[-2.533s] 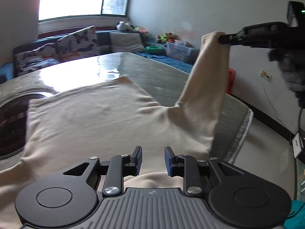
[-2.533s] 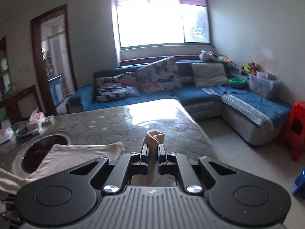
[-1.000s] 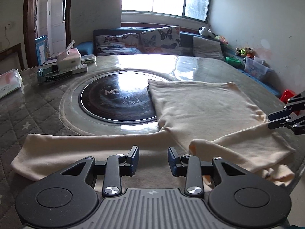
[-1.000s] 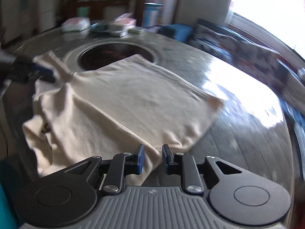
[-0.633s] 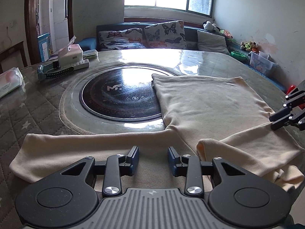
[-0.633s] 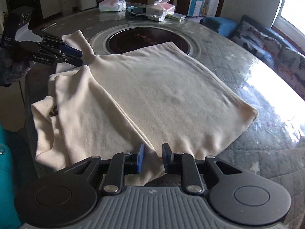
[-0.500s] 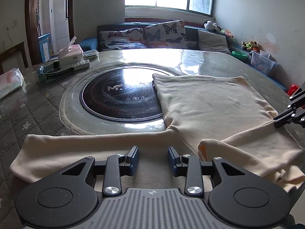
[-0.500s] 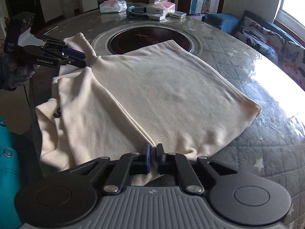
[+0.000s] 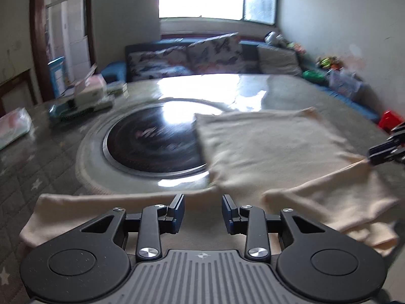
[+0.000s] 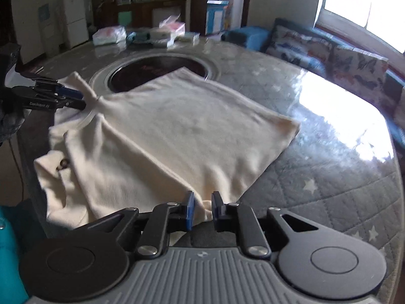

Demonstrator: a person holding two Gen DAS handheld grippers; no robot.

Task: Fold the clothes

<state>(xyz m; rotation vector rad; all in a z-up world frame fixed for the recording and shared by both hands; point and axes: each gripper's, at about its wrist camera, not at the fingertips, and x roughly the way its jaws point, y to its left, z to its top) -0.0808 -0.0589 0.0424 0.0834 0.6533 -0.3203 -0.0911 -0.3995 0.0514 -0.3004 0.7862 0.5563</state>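
— What was the biggest thing in the room from where you stood?

— The round tabletop (image 10: 316, 174), covered in a grey quilted cloth with small stars. A dark round plate (image 9: 154, 144) was sunk into its middle, and that plate is the mark I place everything else by.

— And the garment?

— A cream shirt (image 10: 177, 136) lay spread flat just beside the dark plate, one corner lapping over the plate's rim. On the side away from the plate one sleeve was folded in across the body, and the other sleeve (image 9: 106, 202) lay stretched out along the near edge of the plate's pale ring.

— Anything else on the tabletop?

— A tissue box and some packets (image 10: 167, 34) sat on the far side of the plate from the shirt, well apart from it.

— What were the two tools doing?

— The left gripper (image 9: 202, 212) hung over the stretched sleeve near the collar, on the near side of the plate. Its jaws stood partly apart with nothing pinched; the cloth lay under them, not between them. A gloved hand (image 10: 10, 116) held it.

— And the other?

— The right gripper (image 10: 202, 209) was at the shirt's edge farthest from the plate. Its jaws were narrow and opening, with a small bunched fold of the folded sleeve between them; the pads did not press on it.
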